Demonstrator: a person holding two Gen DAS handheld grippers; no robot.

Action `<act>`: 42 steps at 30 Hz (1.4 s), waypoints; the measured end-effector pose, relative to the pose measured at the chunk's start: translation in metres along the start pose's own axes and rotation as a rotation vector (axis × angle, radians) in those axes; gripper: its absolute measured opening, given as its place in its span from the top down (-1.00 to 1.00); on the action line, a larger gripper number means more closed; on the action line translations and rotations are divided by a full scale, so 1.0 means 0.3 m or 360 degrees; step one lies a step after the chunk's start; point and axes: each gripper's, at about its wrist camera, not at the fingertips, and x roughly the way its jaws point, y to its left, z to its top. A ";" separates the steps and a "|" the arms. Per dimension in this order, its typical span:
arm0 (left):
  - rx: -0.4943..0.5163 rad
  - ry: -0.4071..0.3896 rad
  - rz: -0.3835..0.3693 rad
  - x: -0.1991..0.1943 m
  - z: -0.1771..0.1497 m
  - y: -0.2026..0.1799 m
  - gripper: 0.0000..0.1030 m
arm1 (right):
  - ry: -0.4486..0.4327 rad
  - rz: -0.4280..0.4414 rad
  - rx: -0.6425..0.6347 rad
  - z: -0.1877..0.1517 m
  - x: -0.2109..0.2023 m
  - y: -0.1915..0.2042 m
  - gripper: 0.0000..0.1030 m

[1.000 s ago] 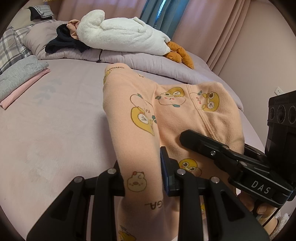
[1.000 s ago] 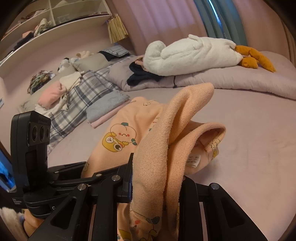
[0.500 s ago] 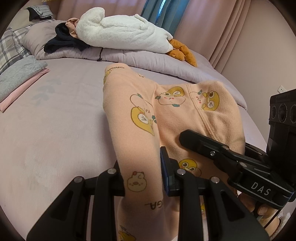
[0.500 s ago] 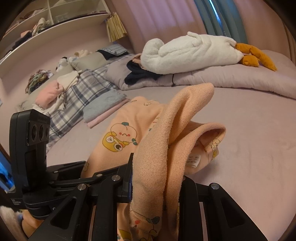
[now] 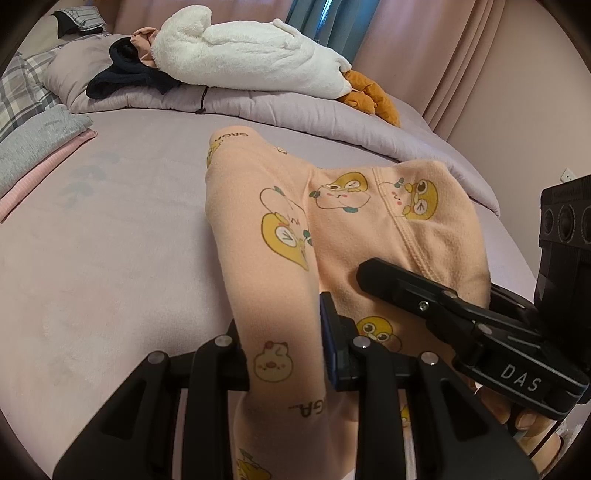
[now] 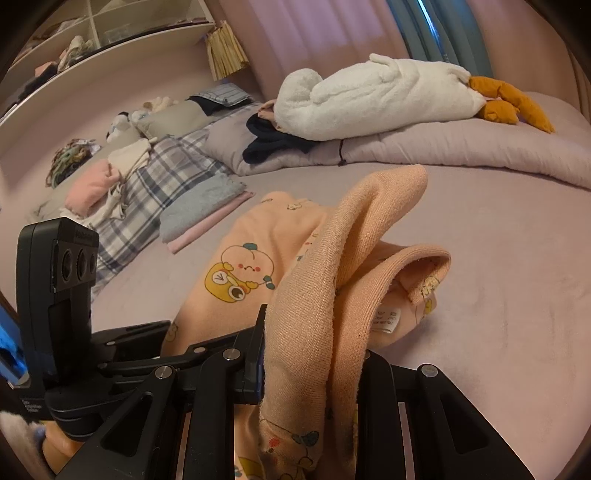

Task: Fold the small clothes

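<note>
Both grippers have swung slightly across the bed; left gripper pinches the peach garment, which drapes ahead of it, right gripper beside it clamps the ribbed hem

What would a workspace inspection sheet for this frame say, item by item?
Surface: lilac bed sheet, smooth.
Job's things: peach printed garment, held up by both grippers, part draped on the bed; grey and pink folded stack at the side.
Clutter: white plush goose on rolled duvet, dark garment, plaid blanket with loose clothes.
Grippers: left gripper shut on the garment; right gripper shut on its ribbed edge.
Cables: nothing seen.
Surroundings: pink curtains, wall shelves.
</note>
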 end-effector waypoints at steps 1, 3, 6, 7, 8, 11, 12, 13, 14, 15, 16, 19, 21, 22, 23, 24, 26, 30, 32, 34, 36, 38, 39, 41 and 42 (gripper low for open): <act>0.0000 0.0004 0.0001 0.004 0.001 0.003 0.47 | 0.0004 -0.0001 0.0000 -0.001 0.003 -0.002 0.49; 0.0000 0.0010 0.0003 0.012 0.001 0.003 0.47 | 0.0009 -0.0003 0.0004 -0.002 0.008 -0.006 0.49; 0.0001 0.0020 0.0006 0.023 0.002 0.008 0.47 | 0.0017 -0.0006 0.0008 -0.002 0.015 -0.005 0.49; 0.0001 0.0024 0.0007 0.027 0.002 0.009 0.47 | 0.0022 -0.0008 0.0010 -0.003 0.018 -0.007 0.49; 0.0001 0.0026 0.0008 0.028 0.001 0.008 0.47 | 0.0025 -0.0009 0.0011 -0.004 0.020 -0.007 0.49; -0.0001 0.0038 0.0010 0.037 -0.001 0.008 0.47 | 0.0036 -0.0015 0.0016 -0.001 0.029 -0.006 0.49; -0.0001 0.0042 0.0010 0.041 -0.001 0.010 0.47 | 0.0040 -0.0018 0.0018 -0.002 0.031 -0.007 0.49; -0.0001 0.0046 0.0011 0.045 -0.001 0.011 0.47 | 0.0043 -0.0020 0.0020 -0.003 0.034 -0.006 0.49; -0.0001 0.0049 0.0011 0.049 0.001 0.011 0.47 | 0.0047 -0.0021 0.0021 -0.001 0.036 -0.008 0.49; 0.0000 0.0054 0.0012 0.052 0.000 0.009 0.47 | 0.0053 -0.0023 0.0024 -0.001 0.039 -0.010 0.49; -0.0001 0.0059 0.0013 0.056 0.000 0.011 0.47 | 0.0058 -0.0024 0.0027 -0.001 0.042 -0.012 0.49; -0.0001 0.0073 0.0017 0.068 -0.003 0.013 0.47 | 0.0072 -0.0028 0.0035 -0.004 0.050 -0.014 0.49; -0.0003 0.0082 0.0022 0.075 -0.004 0.014 0.47 | 0.0082 -0.0029 0.0039 -0.004 0.057 -0.019 0.49; -0.0005 0.0087 0.0024 0.079 -0.004 0.014 0.47 | 0.0087 -0.0029 0.0042 -0.005 0.060 -0.022 0.49; -0.0007 0.0091 0.0025 0.081 -0.006 0.014 0.47 | 0.0091 -0.0029 0.0045 -0.006 0.063 -0.023 0.49; -0.0008 0.0095 0.0026 0.084 -0.006 0.016 0.47 | 0.0094 -0.0030 0.0047 -0.007 0.065 -0.024 0.49; -0.0010 0.0100 0.0029 0.090 -0.007 0.018 0.47 | 0.0102 -0.0029 0.0053 -0.009 0.071 -0.028 0.49; -0.0014 0.0114 0.0036 0.099 -0.010 0.016 0.47 | 0.0115 -0.0030 0.0063 -0.012 0.080 -0.030 0.49; -0.0014 0.0120 0.0037 0.105 -0.010 0.016 0.47 | 0.0122 -0.0030 0.0067 -0.013 0.083 -0.034 0.49; -0.0014 0.0126 0.0039 0.110 -0.012 0.018 0.47 | 0.0128 -0.0029 0.0074 -0.015 0.087 -0.038 0.48; -0.0015 0.0129 0.0042 0.113 -0.015 0.015 0.47 | 0.0131 -0.0030 0.0078 -0.016 0.089 -0.039 0.49; -0.0015 0.0132 0.0043 0.118 -0.014 0.016 0.47 | 0.0135 -0.0030 0.0079 -0.017 0.091 -0.041 0.49; -0.0015 0.0134 0.0045 0.119 -0.015 0.017 0.47 | 0.0136 -0.0029 0.0081 -0.018 0.091 -0.043 0.49; -0.0015 0.0139 0.0048 0.123 -0.015 0.016 0.47 | 0.0139 -0.0030 0.0083 -0.021 0.093 -0.046 0.49; -0.0015 0.0141 0.0050 0.125 -0.016 0.017 0.46 | 0.0141 -0.0030 0.0085 -0.022 0.094 -0.048 0.49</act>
